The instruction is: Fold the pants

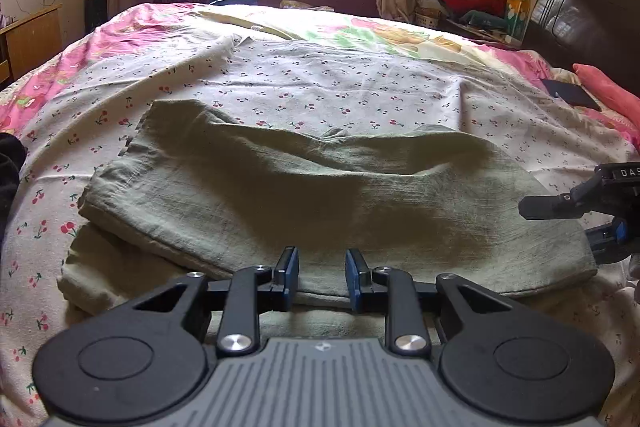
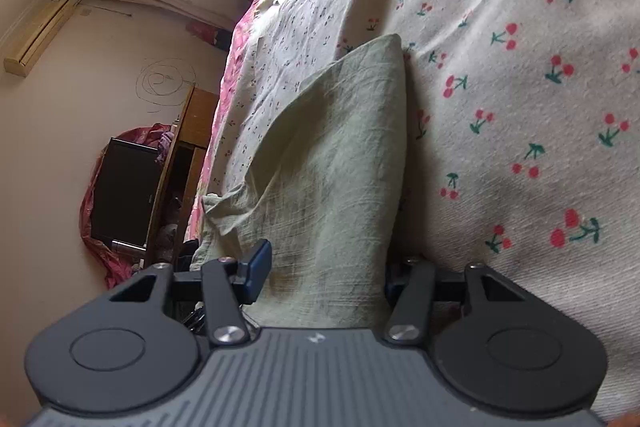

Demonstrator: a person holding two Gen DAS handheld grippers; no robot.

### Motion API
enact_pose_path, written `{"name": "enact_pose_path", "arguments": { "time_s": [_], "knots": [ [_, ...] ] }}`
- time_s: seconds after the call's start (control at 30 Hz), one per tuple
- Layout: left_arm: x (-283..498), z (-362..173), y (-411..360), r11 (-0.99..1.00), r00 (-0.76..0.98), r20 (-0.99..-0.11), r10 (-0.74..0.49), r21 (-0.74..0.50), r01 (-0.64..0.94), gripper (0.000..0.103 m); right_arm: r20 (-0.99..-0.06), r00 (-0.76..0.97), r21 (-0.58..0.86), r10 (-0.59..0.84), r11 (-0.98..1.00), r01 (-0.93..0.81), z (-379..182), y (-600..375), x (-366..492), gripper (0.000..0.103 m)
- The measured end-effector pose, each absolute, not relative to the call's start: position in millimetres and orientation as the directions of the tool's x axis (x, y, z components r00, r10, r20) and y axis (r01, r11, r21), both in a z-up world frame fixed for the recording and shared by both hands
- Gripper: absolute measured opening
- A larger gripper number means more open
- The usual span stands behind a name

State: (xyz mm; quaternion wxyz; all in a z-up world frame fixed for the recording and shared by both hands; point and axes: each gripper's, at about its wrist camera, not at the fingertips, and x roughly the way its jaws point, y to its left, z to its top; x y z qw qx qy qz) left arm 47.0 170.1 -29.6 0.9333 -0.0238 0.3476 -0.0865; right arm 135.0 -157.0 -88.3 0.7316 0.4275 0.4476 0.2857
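Observation:
Pale green pants lie folded into a broad, wrinkled rectangle on a cherry-print sheet spread over a bed. My left gripper hovers at the pants' near edge, open, its blue pads apart with only cloth below them. My right gripper comes in from the right, rolled on its side. Its fingers straddle the pants' right edge, one above and one below. In the right wrist view the pants fill the gap of the right gripper. One finger shows beside the cloth and the other is mostly hidden by it.
A dark flat rectangular object and a pink pillow lie at the bed's far right by a dark headboard. A wooden desk stands to the left of the bed. A black screen stands beside it. A window is behind the bed.

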Motion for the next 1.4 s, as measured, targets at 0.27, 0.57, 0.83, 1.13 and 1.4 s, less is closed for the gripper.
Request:
{"name": "enact_pose_path", "arguments": {
  "time_s": [0.27, 0.57, 0.83, 1.13, 1.4],
  "knots": [
    [67, -9, 125, 0.964, 0.759, -0.61, -0.226, -0.026, 0.266, 0.049, -0.408, 0.528, 0.857, 0.744, 0.512, -0.058, -72, -176, 137, 0.004],
    [80, -18, 100, 0.931, 0.66, -0.683, -0.313, -0.082, 0.357, 0.049, -0.506, 0.538, 0.787, 0.674, 0.616, -0.032, -72, -205, 115, 0.01],
    [99, -36, 137, 0.976, 0.668, -0.725, -0.167, -0.027, 0.214, 0.052, -0.608, 0.67, 0.565, 0.426, 0.825, -0.013, -33, -206, 124, 0.018],
    [73, -22, 184, 0.979, 0.772, -0.602, -0.201, -0.108, 0.171, 0.053, -0.585, 0.565, 0.453, 0.582, 0.812, -0.367, -4, -88, 155, 0.018],
    [55, -43, 211, 0.981, 0.741, -0.643, -0.194, -0.146, 0.129, 0.053, -0.704, 0.5, 0.405, 0.505, 0.863, -0.301, -45, -22, 231, 0.009]
  ]
}}
